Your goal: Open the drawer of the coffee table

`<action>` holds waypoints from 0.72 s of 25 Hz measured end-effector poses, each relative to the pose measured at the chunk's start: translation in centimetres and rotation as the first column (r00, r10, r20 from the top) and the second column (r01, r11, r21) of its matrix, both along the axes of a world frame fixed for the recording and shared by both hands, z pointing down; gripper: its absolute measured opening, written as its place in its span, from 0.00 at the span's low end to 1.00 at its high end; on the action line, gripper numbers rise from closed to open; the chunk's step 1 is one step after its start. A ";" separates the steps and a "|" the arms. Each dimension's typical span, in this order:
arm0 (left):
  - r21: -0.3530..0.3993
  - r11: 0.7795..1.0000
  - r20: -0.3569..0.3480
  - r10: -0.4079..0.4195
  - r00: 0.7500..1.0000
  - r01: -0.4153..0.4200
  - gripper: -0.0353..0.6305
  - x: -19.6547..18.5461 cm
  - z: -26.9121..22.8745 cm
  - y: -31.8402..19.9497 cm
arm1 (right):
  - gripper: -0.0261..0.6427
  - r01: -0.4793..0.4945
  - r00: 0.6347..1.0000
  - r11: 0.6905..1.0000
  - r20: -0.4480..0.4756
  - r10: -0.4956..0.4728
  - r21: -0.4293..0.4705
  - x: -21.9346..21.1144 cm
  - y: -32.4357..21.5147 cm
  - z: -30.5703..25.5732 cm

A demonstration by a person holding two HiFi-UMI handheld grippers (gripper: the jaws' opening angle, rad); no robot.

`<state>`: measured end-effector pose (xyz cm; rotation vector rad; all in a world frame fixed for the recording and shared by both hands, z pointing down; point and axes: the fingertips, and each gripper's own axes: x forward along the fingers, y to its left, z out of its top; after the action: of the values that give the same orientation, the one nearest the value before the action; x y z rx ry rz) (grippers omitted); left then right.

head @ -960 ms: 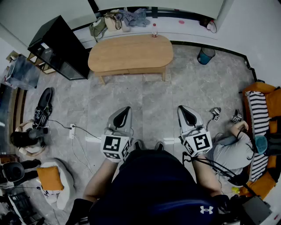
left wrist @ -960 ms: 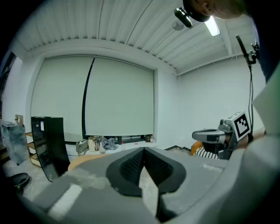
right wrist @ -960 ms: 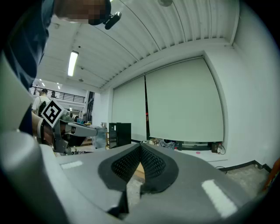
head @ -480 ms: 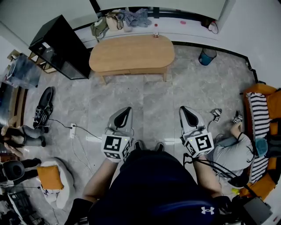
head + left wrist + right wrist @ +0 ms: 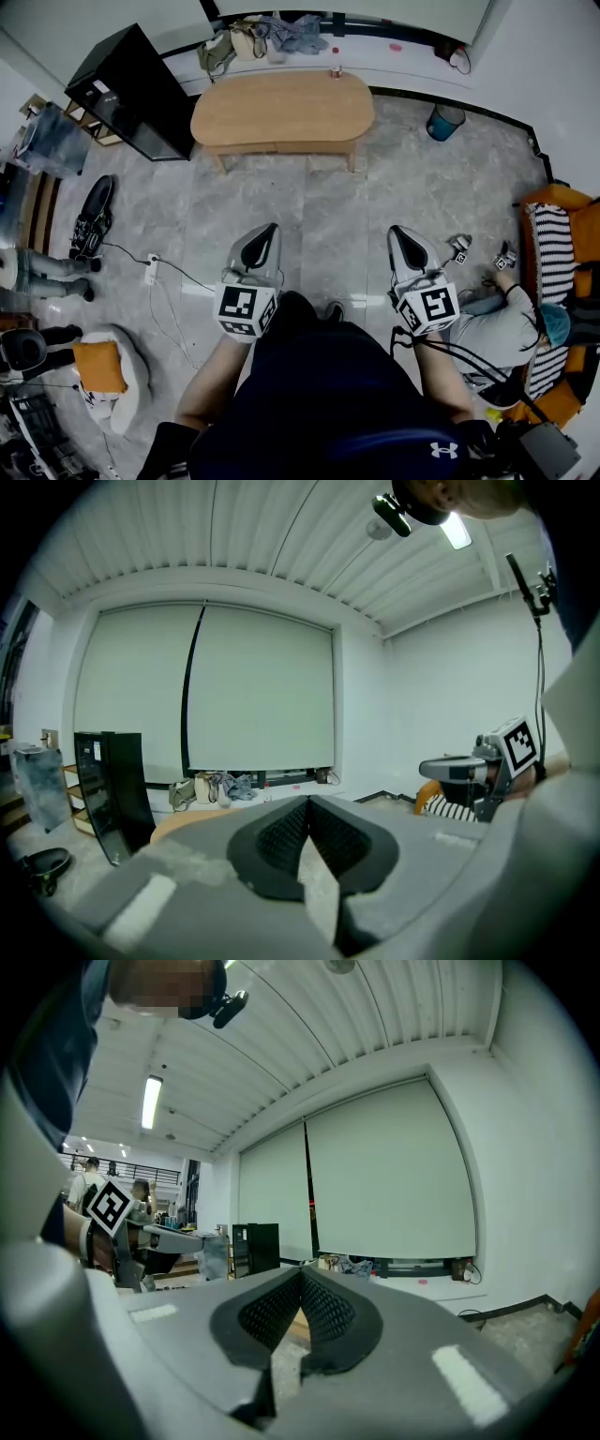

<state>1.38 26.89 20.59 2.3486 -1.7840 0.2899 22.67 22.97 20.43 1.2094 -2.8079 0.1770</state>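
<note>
The oval wooden coffee table stands on the grey tile floor ahead of me, its drawer front closed on the near side. My left gripper and right gripper hover side by side well short of the table, both shut with nothing between the jaws. In the left gripper view the jaws meet at the tips, with the table's edge just showing beyond. The right gripper view shows the jaws closed too, a sliver of the table between the pads.
A black cabinet stands left of the table. A blue bin sits at its right. Bags and clothes lie behind it. A power strip and cable cross the floor at left. A person sits by the orange sofa at right.
The view has shifted slightly; both grippers sit a little lower in the picture. A person at the left edge has moved.
</note>
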 end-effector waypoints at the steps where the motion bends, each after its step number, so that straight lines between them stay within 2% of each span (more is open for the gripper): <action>1: -0.002 1.000 -0.001 -0.006 1.000 0.006 0.06 0.0 0.1 0.0 | 0.04 -0.001 1.000 1.000 -0.001 0.001 -0.006 0.1 -0.1 0.1; 8: -0.037 0.999 -0.013 -0.007 1.000 0.007 0.06 -1.4 1.7 -1.5 | 0.04 -0.009 1.000 0.999 -0.007 0.009 -0.038 -1.0 -1.9 1.3; 18: -0.045 0.999 -0.045 0.018 0.999 -0.020 0.06 -6.6 3.3 -9.3 | 0.04 -0.049 0.998 0.997 -0.048 0.046 -0.066 -5.4 -9.2 2.5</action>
<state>-5.26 17.62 23.88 2.3235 -1.7168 0.2753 17.29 13.81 22.92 1.2499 -2.7122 0.2407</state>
